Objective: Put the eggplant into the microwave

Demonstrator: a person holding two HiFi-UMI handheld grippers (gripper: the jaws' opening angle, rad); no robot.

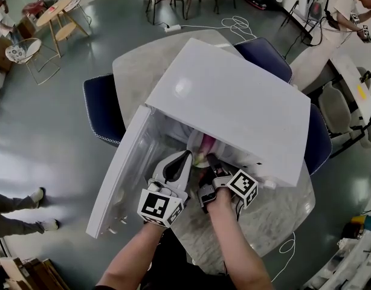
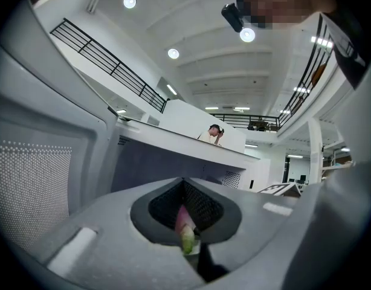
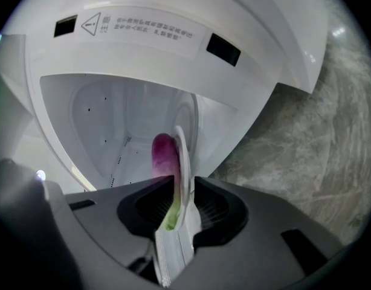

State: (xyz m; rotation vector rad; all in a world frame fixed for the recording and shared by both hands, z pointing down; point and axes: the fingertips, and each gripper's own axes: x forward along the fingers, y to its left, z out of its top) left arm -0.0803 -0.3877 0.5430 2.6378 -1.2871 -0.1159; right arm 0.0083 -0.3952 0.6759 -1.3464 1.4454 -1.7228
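Nearly there: your left gripper (image 1: 189, 154) has its fingers clamped on the eggplant (image 3: 164, 156), purple end poking into the open microwave (image 1: 234, 107), and your right gripper (image 3: 179, 198) has its fingers slack around it, so just set it down inside.

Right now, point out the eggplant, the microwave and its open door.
eggplant (image 3: 162, 156): right gripper view, on its rounded purple end.
microwave (image 1: 234, 107): head view, on the white top panel.
door (image 1: 122, 174): head view, on the inner face of the open door.
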